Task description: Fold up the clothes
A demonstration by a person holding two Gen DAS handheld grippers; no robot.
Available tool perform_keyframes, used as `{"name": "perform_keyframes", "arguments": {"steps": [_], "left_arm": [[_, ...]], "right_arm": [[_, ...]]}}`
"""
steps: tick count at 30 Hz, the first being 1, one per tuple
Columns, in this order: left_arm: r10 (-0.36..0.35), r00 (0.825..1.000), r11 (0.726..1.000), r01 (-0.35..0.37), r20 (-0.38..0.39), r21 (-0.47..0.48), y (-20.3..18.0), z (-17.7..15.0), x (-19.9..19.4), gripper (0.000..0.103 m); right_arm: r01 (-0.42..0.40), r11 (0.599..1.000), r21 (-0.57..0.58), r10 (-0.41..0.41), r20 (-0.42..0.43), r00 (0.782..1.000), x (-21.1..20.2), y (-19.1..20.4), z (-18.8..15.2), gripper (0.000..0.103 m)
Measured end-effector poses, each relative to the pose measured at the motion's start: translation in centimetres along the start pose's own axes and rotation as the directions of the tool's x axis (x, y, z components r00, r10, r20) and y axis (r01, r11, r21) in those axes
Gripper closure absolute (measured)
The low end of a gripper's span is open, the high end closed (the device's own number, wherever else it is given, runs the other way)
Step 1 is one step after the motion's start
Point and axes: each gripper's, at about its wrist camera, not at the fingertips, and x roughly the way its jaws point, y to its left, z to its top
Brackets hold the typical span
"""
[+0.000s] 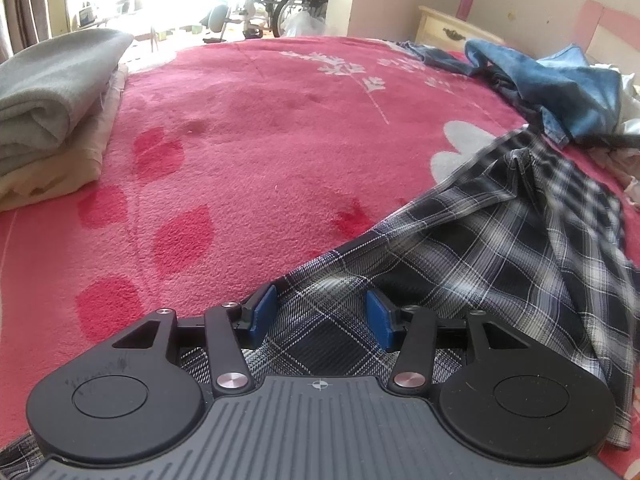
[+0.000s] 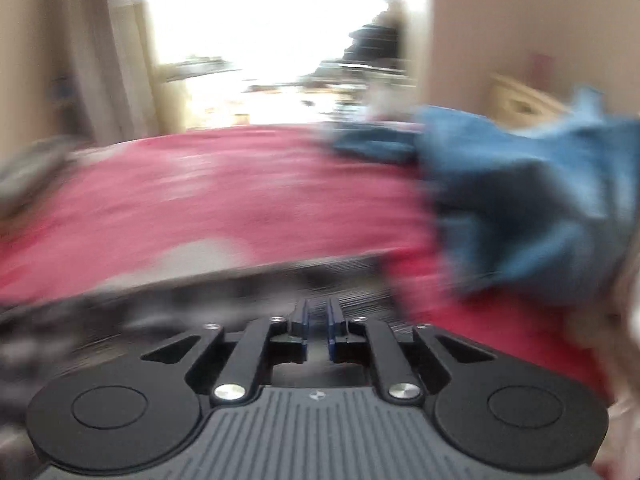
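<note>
Left gripper (image 1: 322, 314): blue pads (image 1: 264, 312) stand well apart, nothing pinched. The plaid shirt (image 1: 460, 248) lies flat under and between the fingers, its left edge running just past the left pad; the pads hang over the cloth, contact unclear. From there the shirt spreads right and away, bunching into a ridge toward the far right.

Right gripper (image 2: 318, 322): view heavily motion-blurred. Fingers nearly together, a narrow slit between the blue pads; no cloth visible in the slit. A dark streaked band, likely the plaid shirt (image 2: 200, 296), lies just beyond and left of the fingertips.

Outward: red floral blanket (image 1: 248, 152) covers the bed. Crumpled blue denim garment (image 1: 560, 88) far right, beyond the shirt. Folded grey and cream stack (image 1: 52, 112) at far left, well apart from the shirt.
</note>
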Motion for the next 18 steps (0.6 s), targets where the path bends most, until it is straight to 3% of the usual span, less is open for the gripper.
{"name": "perform_keyframes", "arguments": {"steps": [3, 4, 6, 10, 11, 14, 15, 16, 17, 18], "left_arm": [[-0.006, 1.000, 1.000, 0.006, 0.005, 0.004, 0.1, 0.0, 0.0, 0.053], [-0.009, 1.000, 1.000, 0.009, 0.008, 0.002, 0.1, -0.1, 0.0, 0.053], [-0.011, 1.000, 1.000, 0.011, 0.014, -0.005, 0.2, -0.2, -0.1, 0.053], [-0.006, 1.000, 1.000, 0.006, 0.027, -0.009, 0.1, -0.3, -0.1, 0.053], [-0.005, 1.000, 1.000, 0.005, 0.029, -0.008, 0.1, -0.3, -0.1, 0.053], [-0.002, 1.000, 1.000, 0.002, 0.028, -0.007, 0.0, -0.3, -0.2, 0.053], [-0.001, 1.000, 1.000, 0.001, 0.027, -0.007, 0.0, -0.3, -0.2, 0.053], [0.000, 1.000, 1.000, 0.000, 0.026, -0.007, 0.0, -0.3, -0.1, 0.053], [0.000, 1.000, 1.000, 0.000, 0.025, -0.007, 0.0, -0.2, -0.1, 0.053], [0.000, 1.000, 1.000, 0.000, 0.024, -0.005, 0.0, -0.2, -0.1, 0.053]], "right_arm": [[-0.202, 0.966, -0.159, 0.193, -0.067, 0.979, -2.6, 7.3, -1.8, 0.074], [-0.267, 0.941, -0.208, 0.249, -0.111, 0.962, -3.6, 9.3, -2.8, 0.067], [-0.396, 0.870, -0.292, 0.347, -0.207, 0.915, -5.6, 13.3, -4.8, 0.063], [-0.504, 0.749, -0.431, 0.392, -0.326, 0.861, -6.9, 18.9, -8.9, 0.046], [-0.505, 0.719, -0.477, 0.374, -0.346, 0.860, -6.8, 20.0, -9.9, 0.046], [-0.410, 0.687, -0.599, 0.250, -0.335, 0.908, -5.7, 21.4, -12.1, 0.052], [-0.398, 0.723, -0.564, 0.249, -0.324, 0.913, -5.6, 20.7, -11.5, 0.061], [-0.386, 0.762, -0.520, 0.251, -0.313, 0.916, -5.6, 19.8, -10.8, 0.080], [-0.374, 0.797, -0.474, 0.253, -0.301, 0.919, -5.5, 18.9, -10.1, 0.088], [-0.361, 0.830, -0.425, 0.254, -0.290, 0.923, -5.5, 18.1, -9.3, 0.089]]}}
